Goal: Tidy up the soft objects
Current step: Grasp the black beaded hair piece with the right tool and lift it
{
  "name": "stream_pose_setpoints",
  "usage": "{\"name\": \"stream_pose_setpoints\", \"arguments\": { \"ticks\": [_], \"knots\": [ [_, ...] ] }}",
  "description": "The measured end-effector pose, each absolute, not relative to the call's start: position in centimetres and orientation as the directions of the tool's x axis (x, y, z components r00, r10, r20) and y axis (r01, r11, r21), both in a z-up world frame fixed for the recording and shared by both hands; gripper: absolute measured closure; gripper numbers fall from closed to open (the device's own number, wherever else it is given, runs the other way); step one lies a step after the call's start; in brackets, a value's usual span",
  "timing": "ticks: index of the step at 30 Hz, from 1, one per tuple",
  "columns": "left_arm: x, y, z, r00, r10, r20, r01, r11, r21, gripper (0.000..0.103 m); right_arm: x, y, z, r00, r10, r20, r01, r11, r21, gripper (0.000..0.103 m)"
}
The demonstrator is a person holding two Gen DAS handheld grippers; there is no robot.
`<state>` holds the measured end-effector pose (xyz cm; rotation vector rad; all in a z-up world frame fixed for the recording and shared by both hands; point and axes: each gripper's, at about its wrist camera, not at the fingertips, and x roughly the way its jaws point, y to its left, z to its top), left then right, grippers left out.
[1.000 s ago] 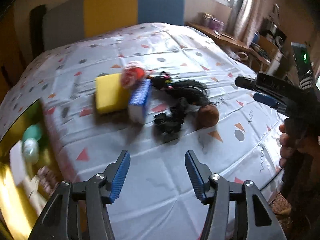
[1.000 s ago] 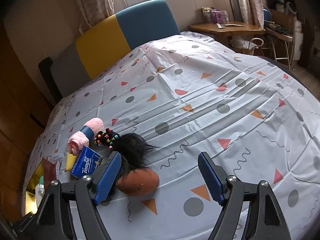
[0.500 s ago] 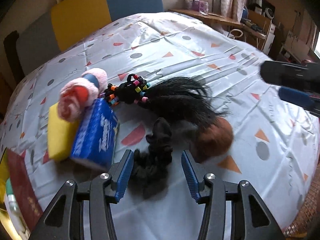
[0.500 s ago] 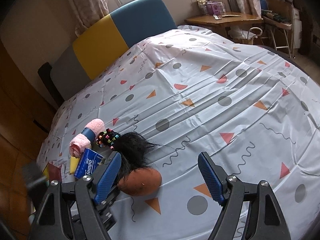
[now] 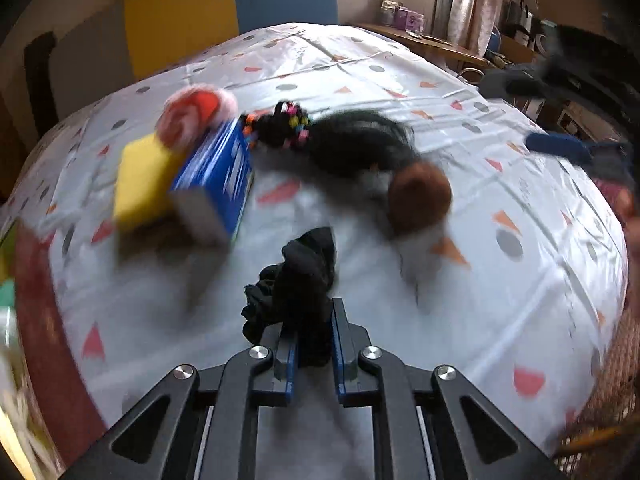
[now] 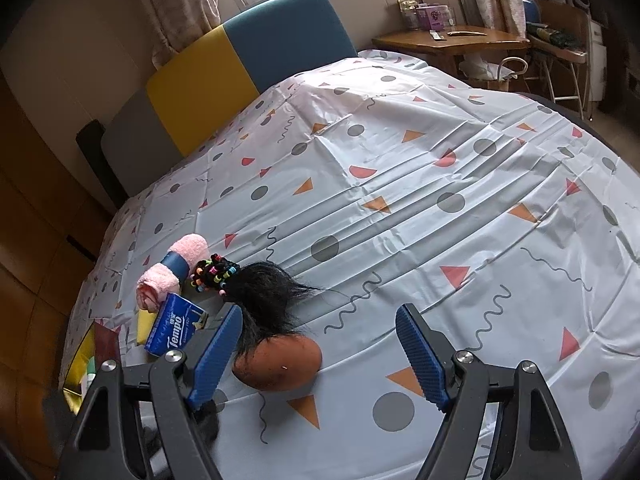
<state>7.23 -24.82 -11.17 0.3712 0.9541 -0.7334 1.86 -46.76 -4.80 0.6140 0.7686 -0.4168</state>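
My left gripper [image 5: 313, 334] is shut on a crumpled black cloth [image 5: 298, 280] and holds it above the patterned sheet [image 5: 500, 300]. Beyond it lie a blue Tempo tissue pack [image 5: 218, 172], a yellow sponge [image 5: 138, 178], a rolled pink towel [image 5: 192, 114], a bundle of colourful hair ties [image 5: 280, 126], black hair [image 5: 360, 144] and a brown pouch [image 5: 418, 196]. My right gripper [image 6: 320, 354] is open and empty, hovering over the brown pouch [image 6: 280, 364] and black hair [image 6: 264, 300], with the tissue pack [image 6: 174, 324], towel [image 6: 172, 270] and hair ties [image 6: 214, 274] to its left.
The bed's sheet [image 6: 420, 184] stretches wide to the right of the pile. A yellow and blue headboard [image 6: 248, 64] stands at the far end. A wooden desk [image 6: 452, 40] with small items is at the back right. A box with bottles [image 6: 86, 372] sits off the bed's left edge.
My left gripper has closed on the black cloth and lifted it off the sheet. The left view is blurred by motion. My right gripper stays open, nearly still.
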Motion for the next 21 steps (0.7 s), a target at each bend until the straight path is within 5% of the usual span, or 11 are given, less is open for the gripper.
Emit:
{"name": "stream_pose_setpoints", "arguments": {
  "ticks": [14,21],
  "knots": [
    [4.1,-21.1,-12.0,0.431,-0.441,-0.787,0.690,0.723,-0.027,0.091,3.8,-43.7,-5.4,0.630,-0.050,-0.775,0.439,0.846,0.302,0.023],
    [3.8,-20.6,-12.1,0.442,-0.463,-0.768,0.696,0.717,-0.033,0.091,8.3,-40.7,-4.3,0.596,-0.067,-0.800,0.265,0.957,0.118,0.025]
  ]
}}
